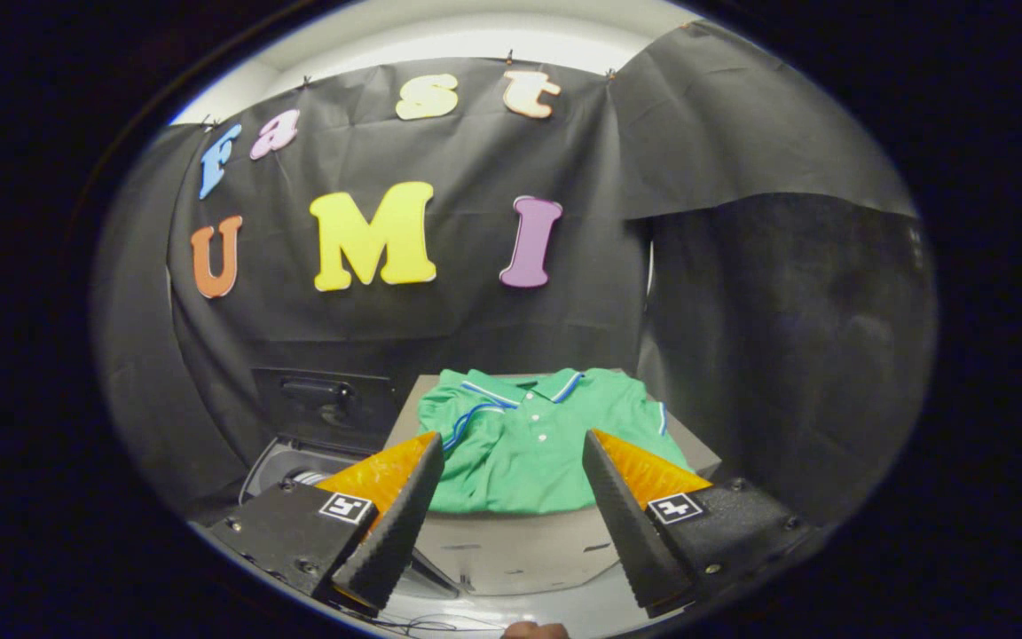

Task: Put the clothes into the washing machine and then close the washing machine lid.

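A folded green polo shirt (pixel 536 435) with blue-and-white collar trim lies on top of a grey box (pixel 511 546), straight ahead of my gripper (pixel 511 461). The gripper is open, its two fingers spread wide, and it hangs above and short of the shirt with nothing between them. To the left of the box stands the washing machine (pixel 298 457), its dark lid (pixel 320 404) raised upright at the back and part of the round drum opening showing behind my left finger (pixel 400 515).
Black cloth walls close the booth behind and on the right, close to the box. A pale floor or table edge (pixel 511 612) runs below the box, with a thin cable on it. A bit of a hand (pixel 533 631) shows at the very bottom.
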